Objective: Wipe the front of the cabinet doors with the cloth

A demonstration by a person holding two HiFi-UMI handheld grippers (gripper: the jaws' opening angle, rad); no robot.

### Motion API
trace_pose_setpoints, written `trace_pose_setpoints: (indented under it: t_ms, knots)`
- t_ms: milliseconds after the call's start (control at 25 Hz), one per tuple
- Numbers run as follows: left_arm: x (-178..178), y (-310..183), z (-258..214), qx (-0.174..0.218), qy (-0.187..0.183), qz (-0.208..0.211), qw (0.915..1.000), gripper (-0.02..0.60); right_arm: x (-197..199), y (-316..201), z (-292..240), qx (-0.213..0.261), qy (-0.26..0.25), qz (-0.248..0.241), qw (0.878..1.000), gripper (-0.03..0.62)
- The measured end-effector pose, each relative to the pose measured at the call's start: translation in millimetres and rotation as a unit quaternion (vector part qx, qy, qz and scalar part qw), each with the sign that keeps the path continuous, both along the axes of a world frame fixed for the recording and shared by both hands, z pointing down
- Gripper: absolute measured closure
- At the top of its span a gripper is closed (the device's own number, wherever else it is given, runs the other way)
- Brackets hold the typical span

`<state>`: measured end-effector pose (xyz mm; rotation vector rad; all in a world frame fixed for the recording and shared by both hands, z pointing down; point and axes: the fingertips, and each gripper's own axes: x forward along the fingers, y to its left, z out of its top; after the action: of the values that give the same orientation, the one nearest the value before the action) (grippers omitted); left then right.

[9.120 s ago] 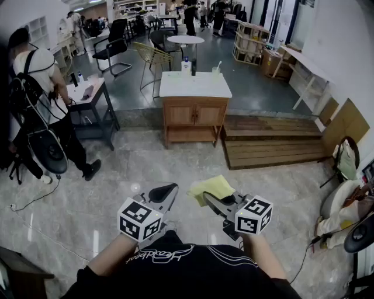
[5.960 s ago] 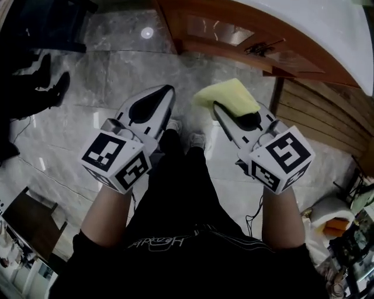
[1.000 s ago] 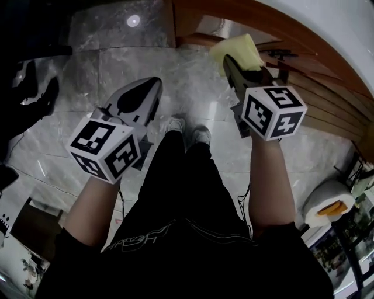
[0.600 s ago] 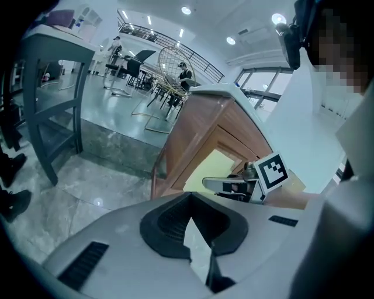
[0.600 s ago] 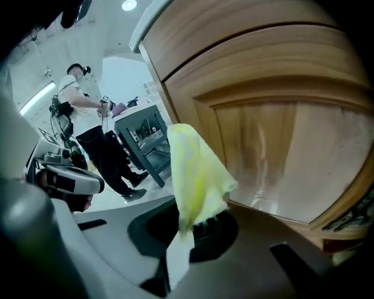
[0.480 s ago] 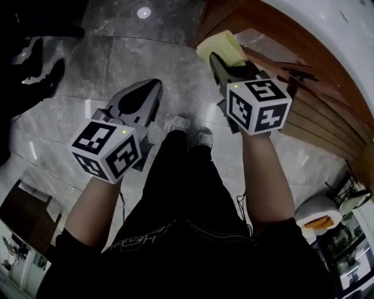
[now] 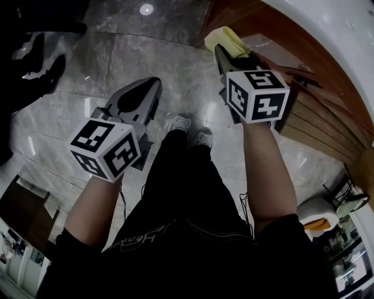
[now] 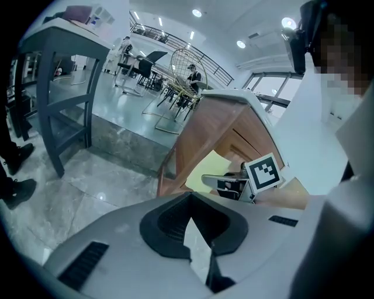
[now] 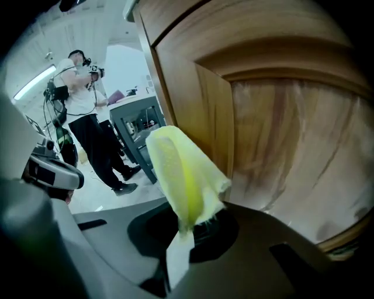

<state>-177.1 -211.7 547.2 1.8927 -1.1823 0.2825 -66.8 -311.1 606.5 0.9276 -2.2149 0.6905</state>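
Note:
A folded yellow cloth (image 7: 225, 40) sticks out of my right gripper (image 7: 226, 54), which is shut on it. In the right gripper view the cloth (image 9: 184, 175) stands upright from the gripper (image 9: 184, 225), right beside the wooden cabinet door (image 9: 280, 134); I cannot tell whether it touches the panel. The cabinet (image 7: 257, 17) curves across the head view's upper right under a white top (image 7: 327, 23). My left gripper (image 7: 151, 84) hangs shut and empty over the floor, apart from the cabinet. The left gripper view shows that gripper (image 8: 193, 222), the cabinet (image 8: 204, 128) and the cloth (image 8: 211, 170).
A dark table (image 8: 64, 87) stands left of the cabinet. Another person (image 9: 82, 111) stands by a grey table behind; dark shoes (image 7: 35, 64) show at far left. A wooden slatted platform (image 7: 315, 125) lies right of the cabinet. My own shoes (image 7: 187, 124) are on the marble floor.
My right gripper has carried the cloth forward and up, closer to the cabinet door. The left gripper has stayed almost still and shut.

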Motion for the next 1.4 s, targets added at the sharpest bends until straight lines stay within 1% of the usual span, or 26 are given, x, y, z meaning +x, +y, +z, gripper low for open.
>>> trace_pose_setpoints:
  t_ms: [320,600,920,1200,1400]
  knots:
    - [21,-4,5,-0.007,0.005,0.018,0.9998,0.575,21,-3,5,0.006,-0.002,0.026,1.0,0.553]
    - [45,-7,5,-0.007,0.002,0.052,0.9986,0.575,55,-6,11,0.005,-0.001,0.065,0.998,0.553]
    - [74,-8,8,-0.009,0.003,0.081,0.9967,0.575,98,-10,14,0.01,0.006,0.105,0.994,0.553]
    - [95,-5,12,-0.013,0.004,0.097,0.9951,0.575,140,-7,18,0.011,0.013,0.146,0.989,0.553]
    - [111,-2,14,-0.014,0.005,0.111,0.9937,0.575,170,-3,19,0.011,0.015,0.185,0.982,0.553]
